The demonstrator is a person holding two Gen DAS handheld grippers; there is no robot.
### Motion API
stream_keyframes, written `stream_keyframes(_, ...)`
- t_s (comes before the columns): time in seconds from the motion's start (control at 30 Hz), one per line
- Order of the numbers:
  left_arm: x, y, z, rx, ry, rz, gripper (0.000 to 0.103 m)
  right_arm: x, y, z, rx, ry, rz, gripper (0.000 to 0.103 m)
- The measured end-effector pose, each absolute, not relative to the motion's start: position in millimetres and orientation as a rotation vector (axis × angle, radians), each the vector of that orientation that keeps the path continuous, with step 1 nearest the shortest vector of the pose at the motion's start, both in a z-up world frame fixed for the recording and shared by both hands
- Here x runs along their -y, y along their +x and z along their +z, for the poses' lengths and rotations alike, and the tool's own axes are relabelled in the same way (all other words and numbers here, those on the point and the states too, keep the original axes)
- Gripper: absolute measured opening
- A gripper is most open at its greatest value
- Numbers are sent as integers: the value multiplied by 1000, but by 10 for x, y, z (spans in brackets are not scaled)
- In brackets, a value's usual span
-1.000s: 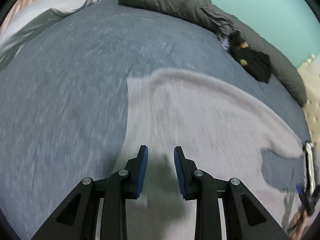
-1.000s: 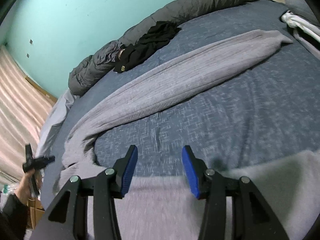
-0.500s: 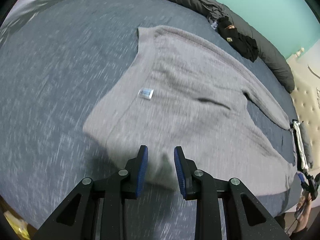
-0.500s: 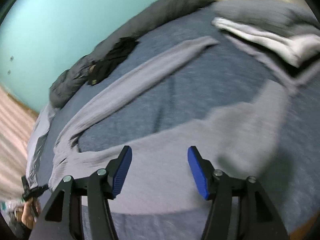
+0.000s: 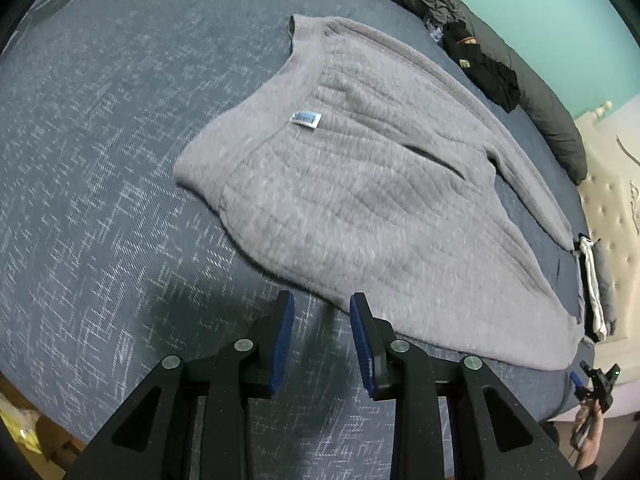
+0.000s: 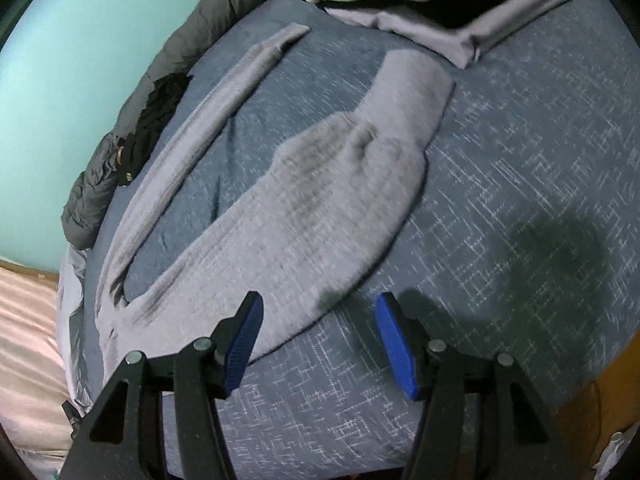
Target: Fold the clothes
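I am looking down at a grey sweater (image 5: 380,184) that is lying spread flat on the blue-grey bedcover (image 5: 100,160), its neck label (image 5: 306,119) facing up. My left gripper (image 5: 322,320) is hovering just off the sweater's near edge with its jaws parted and nothing between the blue pads (image 5: 282,340); only bedcover is showing in the gap. My right gripper (image 6: 318,320) is hanging over the opposite end of the garment, its jaws spread wider and also holding nothing, with the left pad sitting over the sweater's edge and the right one over bare cover. From this side I am seeing one sleeve (image 6: 224,104) stretching straight out, away from the body of the sweater (image 6: 312,200), and a strip of bedcover is showing between them. A dark grey duvet (image 6: 132,120) is running along the far edge of the bed against the teal wall (image 6: 60,60), with a black garment (image 5: 484,68) resting on it. A stack of folded clothes (image 6: 440,4) is sitting near the headboard end, apart from the sweater.
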State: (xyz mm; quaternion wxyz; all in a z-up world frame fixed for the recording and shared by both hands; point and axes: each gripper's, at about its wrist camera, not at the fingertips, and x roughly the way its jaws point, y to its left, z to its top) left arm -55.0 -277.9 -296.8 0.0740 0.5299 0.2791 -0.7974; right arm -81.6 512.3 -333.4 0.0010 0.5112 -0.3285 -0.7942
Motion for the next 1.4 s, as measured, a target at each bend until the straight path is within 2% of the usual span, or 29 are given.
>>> stream_keyframes(0.07,2785,-537,-2992,-848,1597,-2382,37,-5133,-824,-3374,1056,1617,-2476,60)
stream_keyframes(0.63,2908,-584,-3122,-987,1518,-2351,38,-5196,-882,-3543,1170,1552,-2424,59)
stream_keyframes(0.7,2932,-602,-3149,-1010,1512,-2343,38,-5170,-922,-3552,1156,1556,-2418,53)
stream_keyframes(0.8,2968,-631,-3183,-1041,1503,-2334,38,-5171,-938,-3539,1152,1529,-2417,39)
stream_keyframes(0.9,2979,-651,-3176,-1012,1490,-2341,37,-5180,-936,-3507,1148,1490,-2422,19)
stream_keyframes(0.93,2976,-658,-3170,-1007,1492,-2349,33,-5182,-934,-3492,1140,1479,-2427,13)
stream_keyframes(0.97,2973,-664,-3163,-1002,1494,-2357,23,-5190,-930,-3474,1140,1469,-2434,8)
stream_keyframes(1.07,2992,-673,-3094,-976,1480,-2386,7,-5215,-917,-3416,1145,1438,-2454,5)
stream_keyframes(1.4,2993,-803,-2682,-908,1413,-2486,4,-5117,-1161,-2964,1090,1358,-2491,3)
